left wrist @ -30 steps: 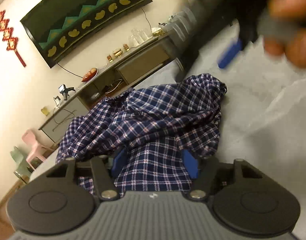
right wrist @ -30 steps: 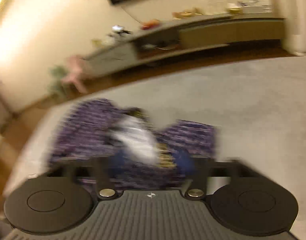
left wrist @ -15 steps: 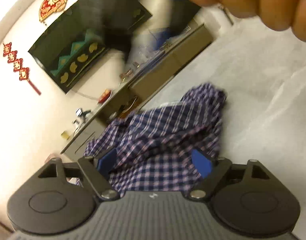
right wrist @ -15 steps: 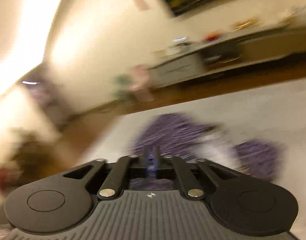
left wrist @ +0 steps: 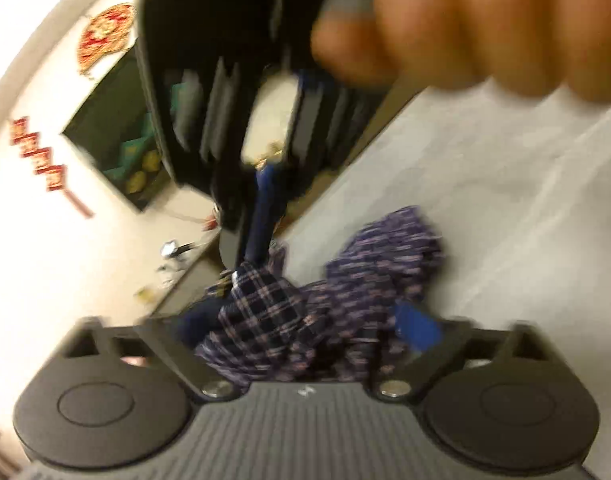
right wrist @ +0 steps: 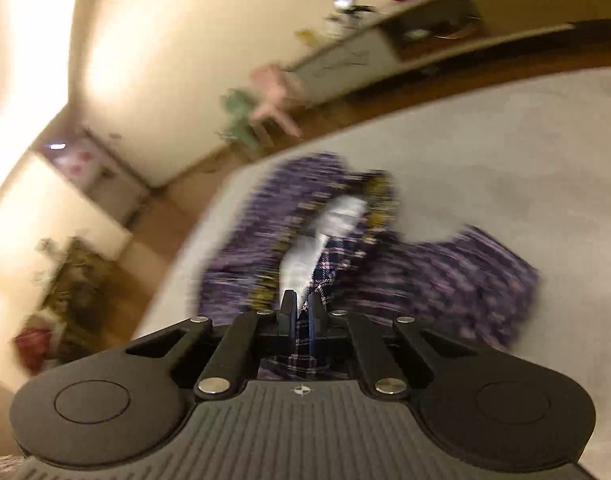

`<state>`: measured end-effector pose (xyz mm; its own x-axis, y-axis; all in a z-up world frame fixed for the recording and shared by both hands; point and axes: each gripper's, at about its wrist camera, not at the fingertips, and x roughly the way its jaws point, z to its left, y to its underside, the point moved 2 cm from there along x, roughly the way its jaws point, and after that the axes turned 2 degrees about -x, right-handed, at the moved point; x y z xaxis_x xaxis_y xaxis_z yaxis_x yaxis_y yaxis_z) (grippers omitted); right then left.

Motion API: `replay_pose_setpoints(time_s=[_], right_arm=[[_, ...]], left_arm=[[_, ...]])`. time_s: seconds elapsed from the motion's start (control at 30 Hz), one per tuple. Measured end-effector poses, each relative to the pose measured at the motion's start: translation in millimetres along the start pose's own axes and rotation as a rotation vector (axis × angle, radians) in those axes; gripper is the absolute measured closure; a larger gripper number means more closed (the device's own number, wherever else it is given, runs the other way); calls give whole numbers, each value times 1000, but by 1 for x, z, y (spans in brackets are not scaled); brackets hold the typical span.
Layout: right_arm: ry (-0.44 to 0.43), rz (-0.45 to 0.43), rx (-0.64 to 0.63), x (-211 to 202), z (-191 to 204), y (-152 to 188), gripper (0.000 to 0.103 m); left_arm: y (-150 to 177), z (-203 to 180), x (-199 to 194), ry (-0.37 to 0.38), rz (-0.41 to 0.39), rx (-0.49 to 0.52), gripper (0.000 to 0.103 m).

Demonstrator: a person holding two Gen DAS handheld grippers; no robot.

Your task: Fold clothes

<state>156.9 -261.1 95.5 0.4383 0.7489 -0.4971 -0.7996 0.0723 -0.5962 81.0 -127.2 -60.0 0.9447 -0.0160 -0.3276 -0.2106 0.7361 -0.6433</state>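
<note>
The right gripper (right wrist: 301,312) pinches a thin edge of the shirt (right wrist: 445,280); it may slip loose; the left gripper (left wrist: 305,328), jaws closing around loose cloth, may bunch it.

Pink chair (right wrist: 274,94) beside long sideboard (right wrist: 445,36); red wall ornament (left wrist: 103,36)

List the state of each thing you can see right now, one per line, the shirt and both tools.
Plaid shirt: crumpled on the grey cover, one part pulled up.
Right tool: shut on the plaid shirt.
Left tool: closing, shirt cloth between its fingers, grip unclear.
Grey cover: spread out, wrinkled.
</note>
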Motion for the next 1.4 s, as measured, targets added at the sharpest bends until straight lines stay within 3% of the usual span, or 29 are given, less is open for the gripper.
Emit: replay_pose_setpoints(time_s=[0.03,0.07,0.17,0.2,0.23,0.27,0.3,0.37,0.4,0.47,0.53,0.57,0.6,0.63,0.73,0.83,0.93,1.07,1.2,1.27,1.3,1.33,1.4], right_arm=[[3,-11,-33,-4,7,-2,98],[38,-27,-68,1,2,-5,98],[266,-51,-153,-1,-21,-6,93],[349,-43,-183,0,-30,-4,83],[396,-17,-207,3,-37,2,66],[408,17,-226,9,-42,10,60],[412,65,-255,14,-46,19,60],[428,200,-320,22,-46,37,81],[402,269,-337,24,-42,45,86],[294,358,-416,5,-17,59,86],[207,311,-473,-31,15,57,85],[168,242,-463,-49,28,47,84],[134,173,-449,-66,39,34,72],[119,113,-442,-82,48,21,54],[89,2,-437,-90,59,-20,36],[126,-18,-491,-48,65,-60,15],[183,73,-656,41,87,-84,15],[241,274,-1061,115,112,-77,15],[248,356,-1381,162,124,-76,18],[206,416,-1356,179,122,-81,62],[183,445,-1323,183,121,-84,93],[164,464,-1296,185,121,-87,96],[165,375,-1281,158,127,-93,98]], left_arm=[[-1,9,7,10,29,-22,80],[-1,21,9,41,56,-82,87],[0,56,1,94,62,-237,89],[0,67,-4,103,61,-282,90],[0,78,-8,111,59,-329,90],[-1,96,-15,115,47,-399,91],[-1,114,-22,116,35,-471,91],[9,161,-42,64,22,-630,91],[20,184,-47,74,29,-704,91],[44,230,-58,94,43,-848,91],[64,246,-60,109,72,-891,91],[73,254,-62,116,86,-911,91],[76,257,-63,116,95,-919,91],[75,256,-65,124,90,-901,91],[72,252,-71,147,76,-848,91],[69,243,-71,168,69,-813,91],[70,241,-67,167,61,-796,91],[74,238,-65,181,44,-775,91],[80,235,-59,207,32,-735,91],[88,235,-49,199,64,-736,91],[93,239,-45,185,84,-748,91],[95,245,-47,167,71,-759,91],[99,257,-51,131,43,-780,91]])
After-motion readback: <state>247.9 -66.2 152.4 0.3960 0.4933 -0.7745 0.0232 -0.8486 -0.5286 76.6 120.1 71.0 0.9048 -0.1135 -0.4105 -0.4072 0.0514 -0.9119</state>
